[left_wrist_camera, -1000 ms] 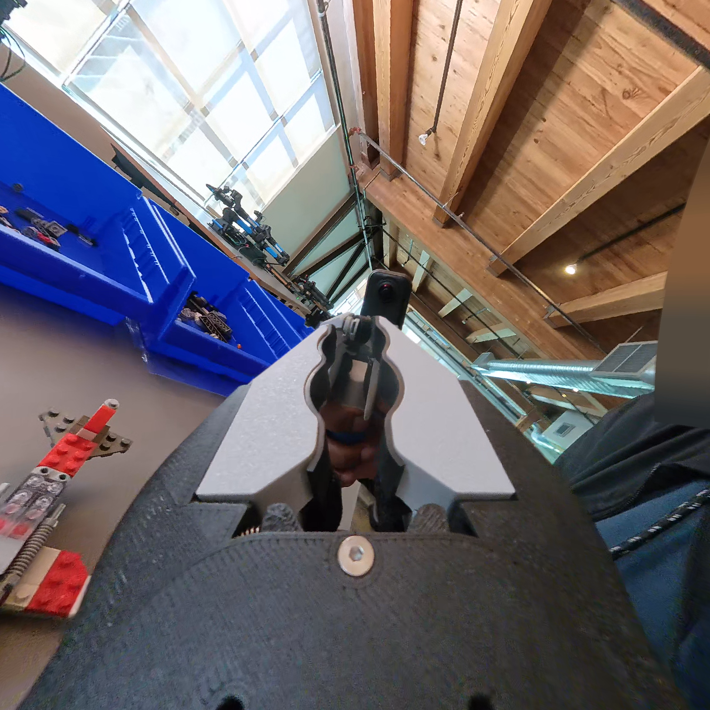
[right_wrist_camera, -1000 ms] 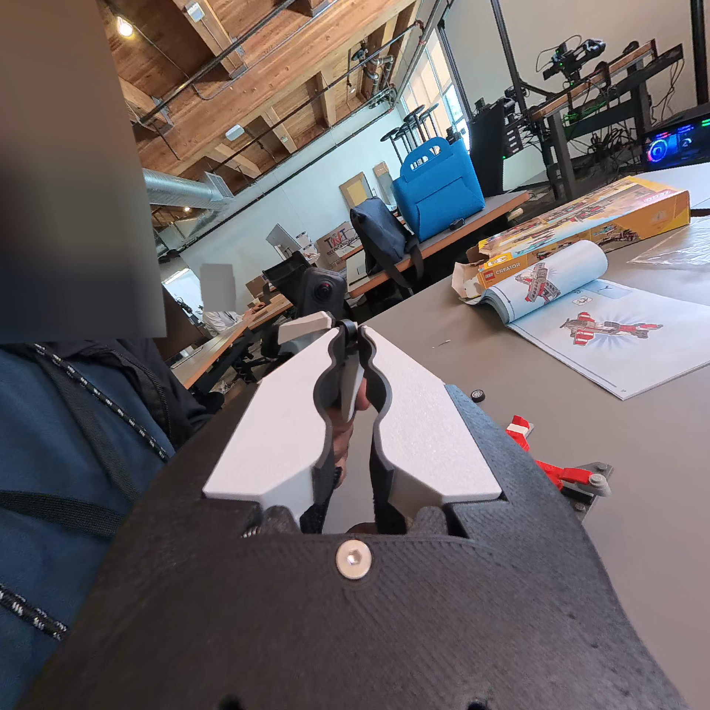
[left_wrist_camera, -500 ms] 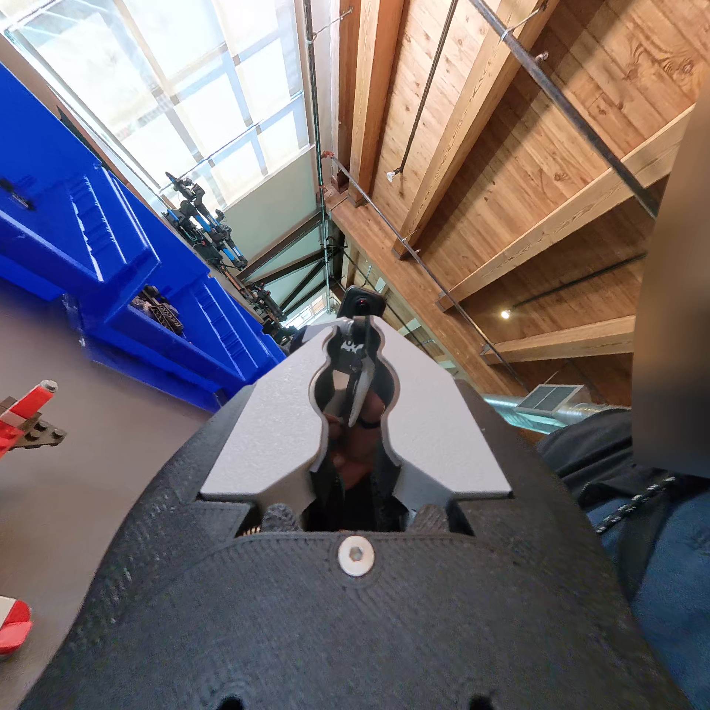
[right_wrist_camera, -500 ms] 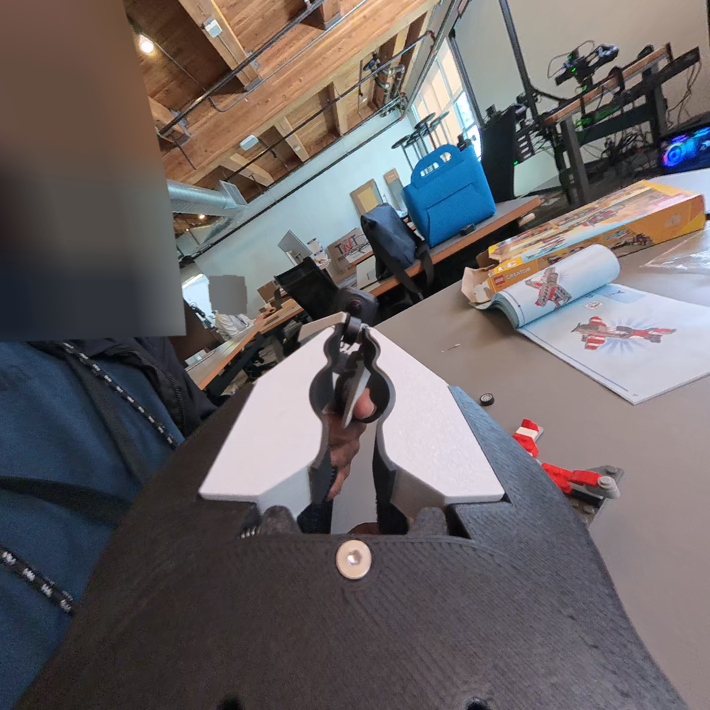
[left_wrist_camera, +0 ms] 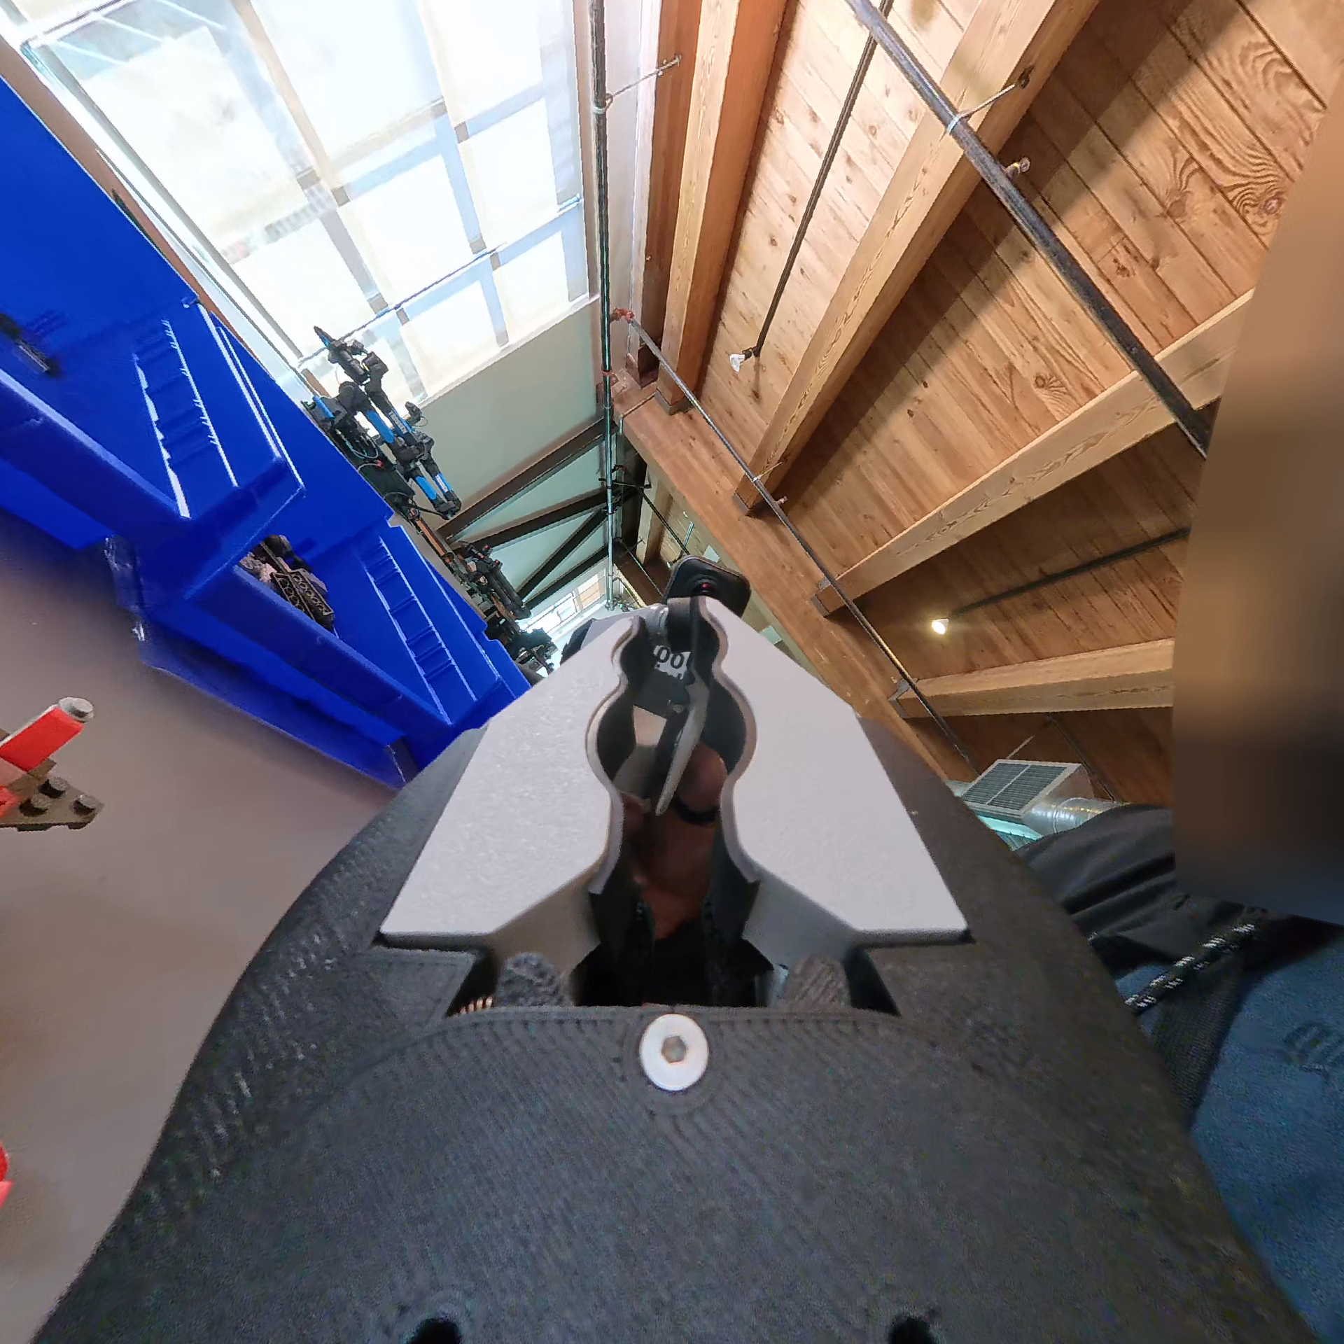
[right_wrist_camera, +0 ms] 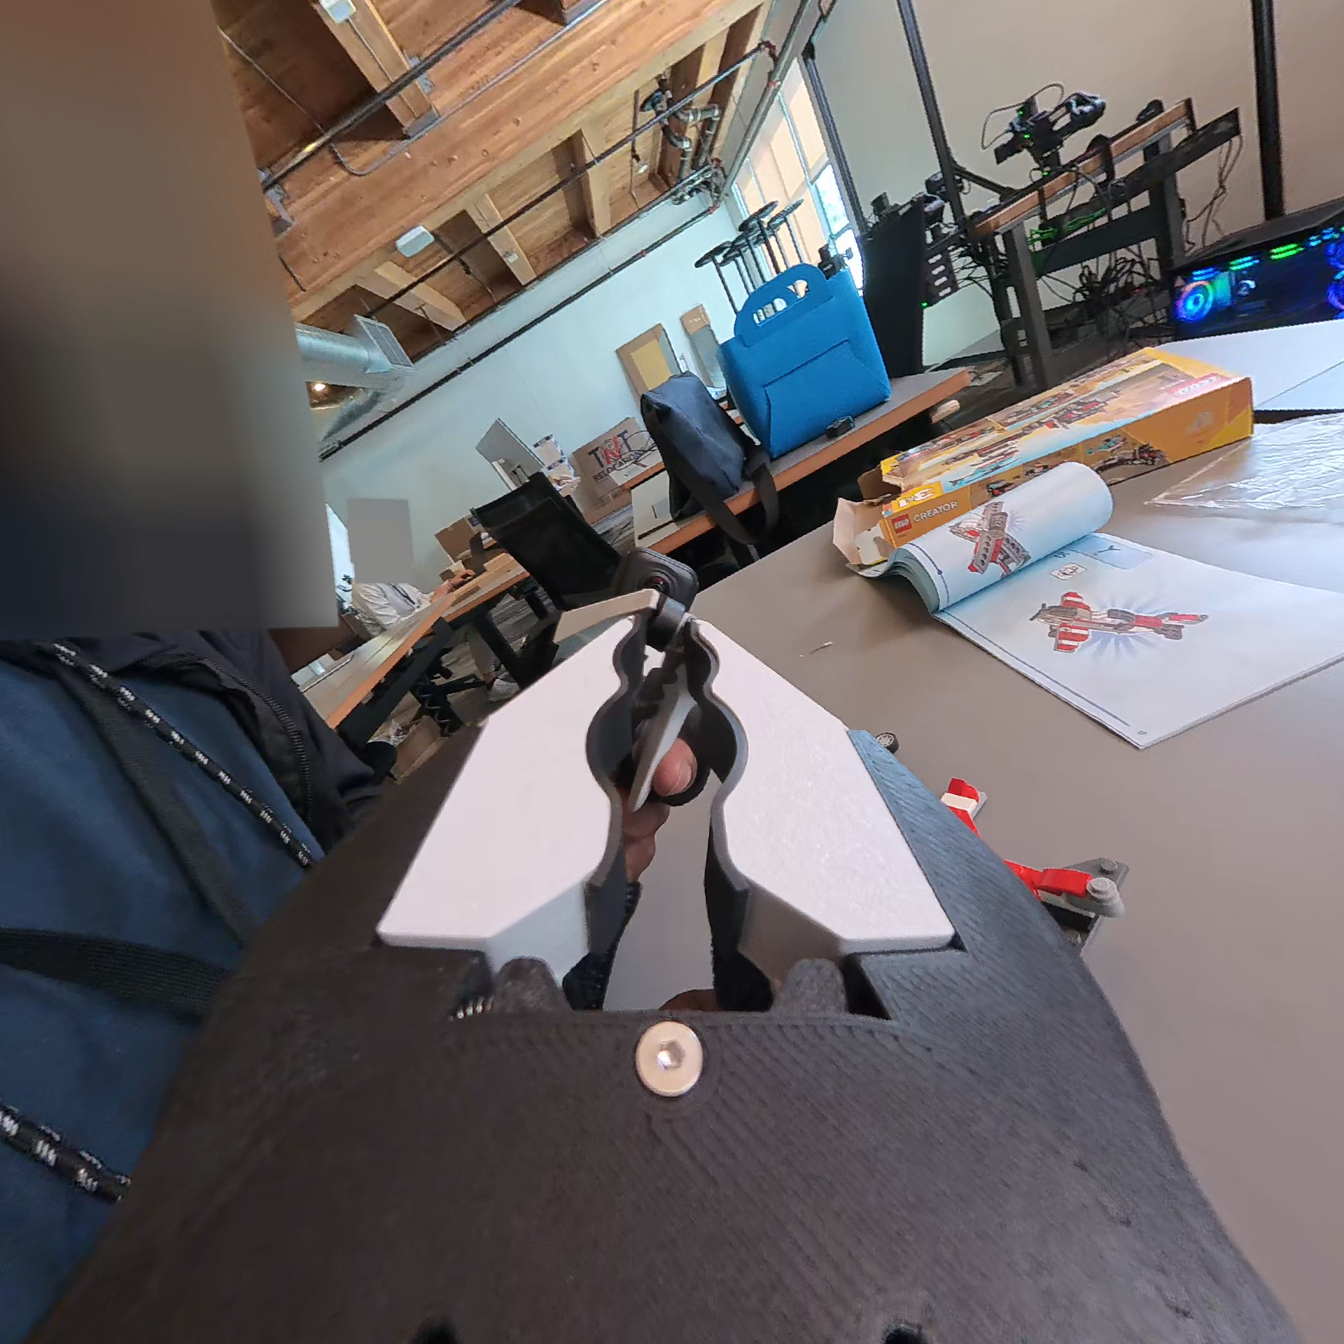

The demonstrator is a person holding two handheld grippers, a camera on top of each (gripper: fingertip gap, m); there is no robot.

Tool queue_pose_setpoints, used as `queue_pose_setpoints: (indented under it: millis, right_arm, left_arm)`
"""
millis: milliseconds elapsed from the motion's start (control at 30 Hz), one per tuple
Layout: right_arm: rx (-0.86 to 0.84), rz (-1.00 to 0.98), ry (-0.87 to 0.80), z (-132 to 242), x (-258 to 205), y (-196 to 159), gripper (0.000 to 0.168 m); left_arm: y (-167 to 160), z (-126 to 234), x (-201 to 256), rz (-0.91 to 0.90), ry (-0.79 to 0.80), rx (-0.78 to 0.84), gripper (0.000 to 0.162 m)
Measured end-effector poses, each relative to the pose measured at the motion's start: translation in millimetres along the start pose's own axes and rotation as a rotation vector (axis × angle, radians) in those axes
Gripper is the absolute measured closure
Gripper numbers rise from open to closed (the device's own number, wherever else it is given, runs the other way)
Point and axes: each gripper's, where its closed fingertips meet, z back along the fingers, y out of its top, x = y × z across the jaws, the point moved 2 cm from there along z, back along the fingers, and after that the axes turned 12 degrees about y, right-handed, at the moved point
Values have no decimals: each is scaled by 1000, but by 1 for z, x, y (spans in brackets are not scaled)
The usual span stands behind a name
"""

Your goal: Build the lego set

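1. At the far left edge of my left wrist view, the lego model (left_wrist_camera: 42, 756) is cut off: only a red rod and a dark studded plate show on the grey table (left_wrist_camera: 182, 873)
2. My right gripper's body hides most of the same model (right_wrist_camera: 1047, 876); the open instruction booklet (right_wrist_camera: 1134, 640) lies beyond it
3. My left gripper (left_wrist_camera: 673, 633) and right gripper (right_wrist_camera: 665, 629) meet tip to tip, both jaws drawn together; a small dark piece (right_wrist_camera: 663, 627) sits there, and I cannot tell which side holds it
4. A second ago far more of the model showed on the left
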Motion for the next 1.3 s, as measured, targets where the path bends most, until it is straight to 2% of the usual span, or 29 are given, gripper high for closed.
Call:
queue_pose_setpoints:
  millis: [400,667,1033,1300]
  right_arm:
    - [-30,-6,-166,4,10,-5,158]
    - [17,-76,-246,21,25,-14,154]
    - [179,-296,-240,61,43,-36,150]
    - [226,-392,-256,88,52,-44,151]
  left_arm:
    - [-2,-4,-13,98,80,34,152]
    - [-12,-16,-31,200,159,25,153]
    - [-41,-36,-61,182,322,-20,152]
    - [-60,-54,-72,186,358,-35,152]
